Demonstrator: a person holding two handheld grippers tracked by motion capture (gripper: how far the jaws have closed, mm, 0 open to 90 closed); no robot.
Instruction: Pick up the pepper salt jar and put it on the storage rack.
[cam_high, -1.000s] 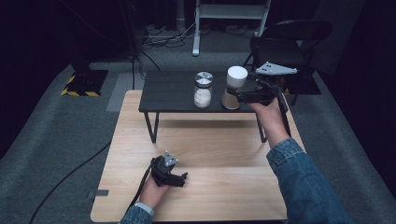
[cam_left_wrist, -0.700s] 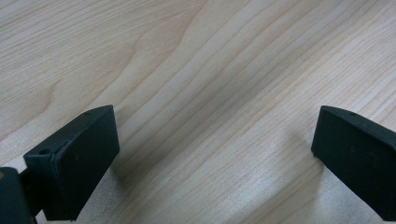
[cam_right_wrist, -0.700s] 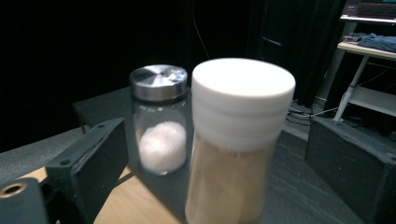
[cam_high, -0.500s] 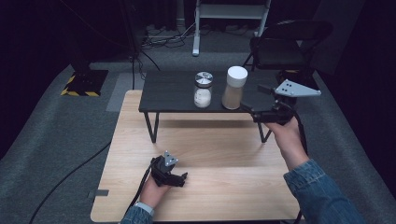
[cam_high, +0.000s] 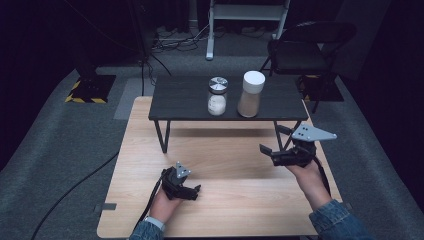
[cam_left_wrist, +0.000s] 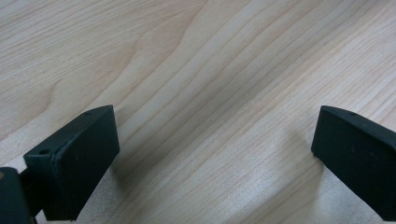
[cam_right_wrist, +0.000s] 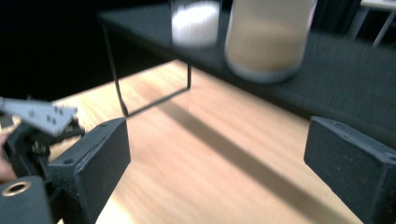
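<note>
**Jars parked on the shelf, both grippers empty**

Jars stand side by side at the middle of the low black shelf (cam_high: 180, 97): the white-lidded jar (cam_high: 251, 94) with tan contents and, just to its left, the smaller metal-lidded jar (cam_high: 217, 96) of white powder. The right gripper (cam_high: 274, 142) hangs over the wooden surface (cam_high: 225, 195) below the shelf's right end, jaws spread, nothing between them. The left gripper (cam_high: 196, 190) rests low on the surface, jaws also spread and empty.

Risk, as I judge it: the two jars sit close together, so a reach for one with wide jaws could knock the other over, or clip the shelf edge.

The right gripper view, blurred, shows the white-lidded jar (cam_right_wrist: 267, 39) looming just above and ahead, with the left gripper (cam_right_wrist: 28, 135) at the side; the high view alone gives the spacing. The left gripper view (cam_left_wrist: 212, 154) offers bare wood grain.
</note>
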